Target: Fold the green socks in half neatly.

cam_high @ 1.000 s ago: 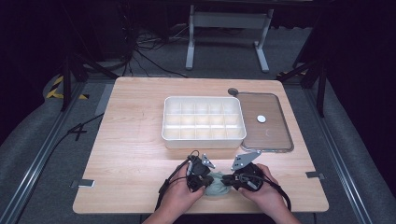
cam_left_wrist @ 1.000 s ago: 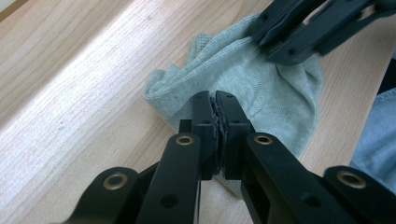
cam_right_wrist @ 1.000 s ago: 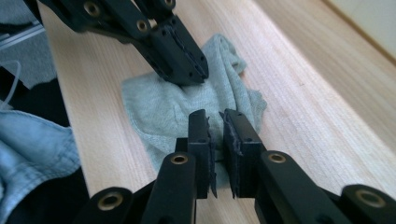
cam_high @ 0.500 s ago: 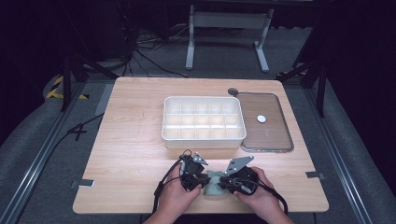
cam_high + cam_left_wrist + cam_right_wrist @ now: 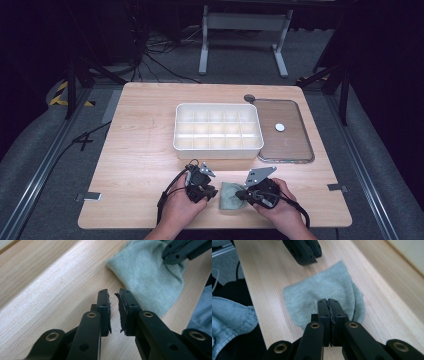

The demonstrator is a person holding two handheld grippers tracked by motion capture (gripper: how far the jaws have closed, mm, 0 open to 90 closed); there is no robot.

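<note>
Two hands came in from the near edge of a pale wooden desk (image 5: pixel 145 130), each carrying black tongs. Between them, near the front edge, lay a small grey-green cloth (image 5: pixel 229 196), folded and flat on the wood grain. The left tongs (image 5: pixel 209 192) sat just beside the cloth's left side with the jaws parted by a narrow gap and nothing between them; they had just eased slightly closer. The right tongs (image 5: pixel 239 194) had just closed — in the right gripper view their jaws met over the cloth's near edge (image 5: pixel 324 290), though whether they pinched any fabric could not be told.

Farther back, mid-desk, stood a white compartment tray (image 5: pixel 218 131), and touching its right side lay a clear lid (image 5: pixel 285 132) with a small white disc (image 5: pixel 280 127) on it. Around the desk the room was dark — grey carpet, cables (image 5: pixel 155 60) trailing on the floor behind, a pale metal stand (image 5: pixel 242 30) at the back, and yellow-black tape (image 5: pixel 62 92) to the left.
</note>
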